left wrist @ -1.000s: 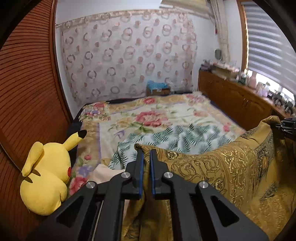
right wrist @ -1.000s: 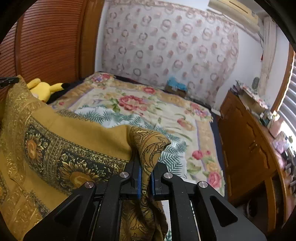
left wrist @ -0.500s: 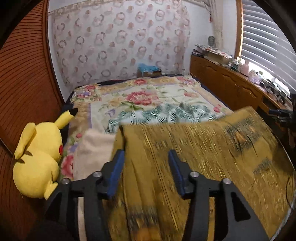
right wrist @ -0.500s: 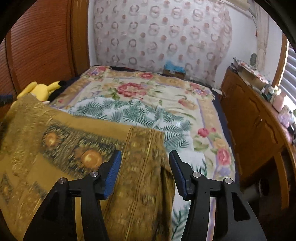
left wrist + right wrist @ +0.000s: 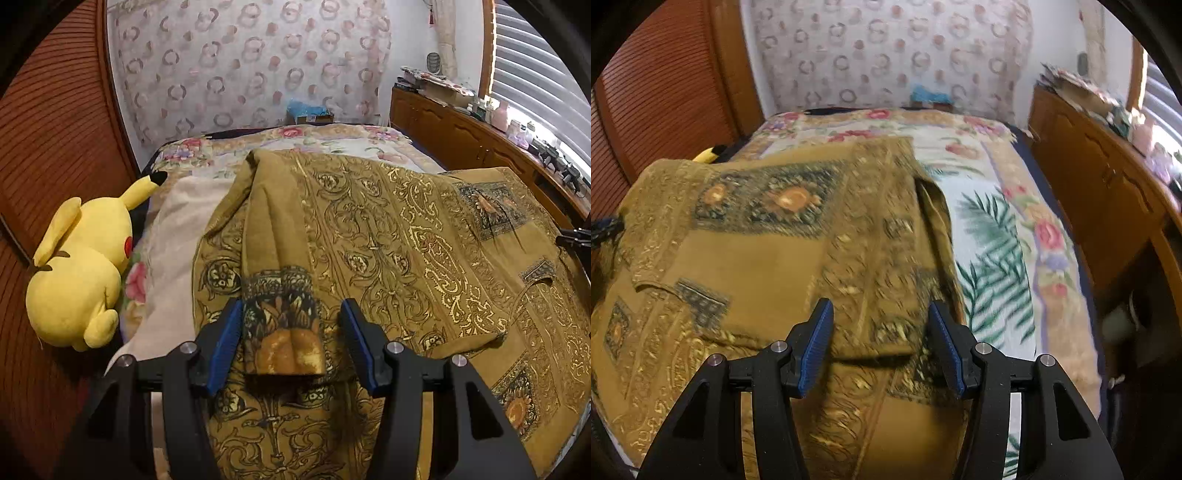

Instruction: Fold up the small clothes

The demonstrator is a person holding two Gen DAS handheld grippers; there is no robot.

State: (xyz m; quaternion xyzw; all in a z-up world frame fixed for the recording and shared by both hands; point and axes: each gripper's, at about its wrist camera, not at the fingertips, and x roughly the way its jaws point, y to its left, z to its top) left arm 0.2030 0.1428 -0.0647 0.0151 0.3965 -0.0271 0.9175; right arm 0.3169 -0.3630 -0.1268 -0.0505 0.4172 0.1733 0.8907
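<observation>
1. Down at the near edge, the left gripper (image 5: pixel 291 343) stood with its blue-padded jaws spread about halfway, a rolled fold of the mustard-gold patterned cloth garment (image 5: pixel 388 236) lying loose in the gap, neither pad pressing on it.
2. Same story for the right gripper (image 5: pixel 881 343): jaws parted to the same width, the cloth's folded edge passing between and beneath them, nothing clamped.
3. That gold garment (image 5: pixel 768 236), with its scrollwork borders and dark sunflower panels, lay spread over the near part of the bed, one layer doubled over another, its right edge falling short of the bed's right side.
4. Just left of it in the left view, a plain cream cloth (image 5: pixel 177 236) lay flat on the bed, partly covered by the gold fabric.
5. Further left, a yellow plush toy with black-tipped ears (image 5: pixel 81 269) lay on its side against the reddish slatted wooden wall (image 5: pixel 55 147).
6. Beyond the garment, the floral bedspread with green palm leaves (image 5: pixel 993 236) ran on uncovered.
7. At the far end, a small box topped with blue (image 5: pixel 308 110) sat at the foot of the ring-patterned curtain (image 5: pixel 251 62).
8. Along the right, a long wooden cabinet (image 5: pixel 461 136) carried clutter under the window blinds (image 5: pixel 535 62).
</observation>
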